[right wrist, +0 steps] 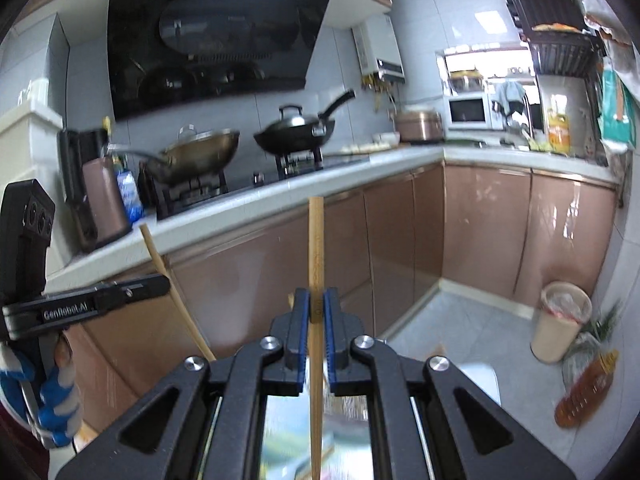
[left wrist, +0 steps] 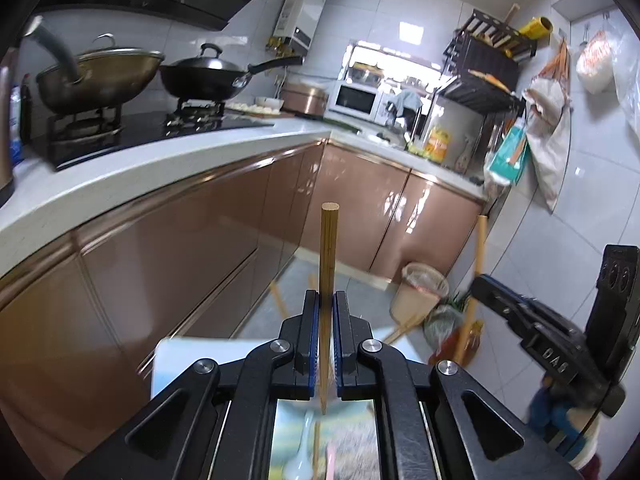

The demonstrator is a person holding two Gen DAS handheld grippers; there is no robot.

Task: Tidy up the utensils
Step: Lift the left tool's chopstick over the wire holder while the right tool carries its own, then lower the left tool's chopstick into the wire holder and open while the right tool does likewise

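Left gripper (left wrist: 326,300) — fingers narrow, clamped on an upright chopstick (left wrist: 329,248) at frame centre. Right gripper (right wrist: 316,298) likewise pinches a second chopstick (right wrist: 316,248) — cabinets (right wrist: 400,232) behind.

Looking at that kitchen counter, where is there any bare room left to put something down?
The white counter has a bare strip along its front edge, ahead of the black hob. The hob itself is taken by two woks. Past the corner, toward the microwave and yellow bottle, it looks crowded.
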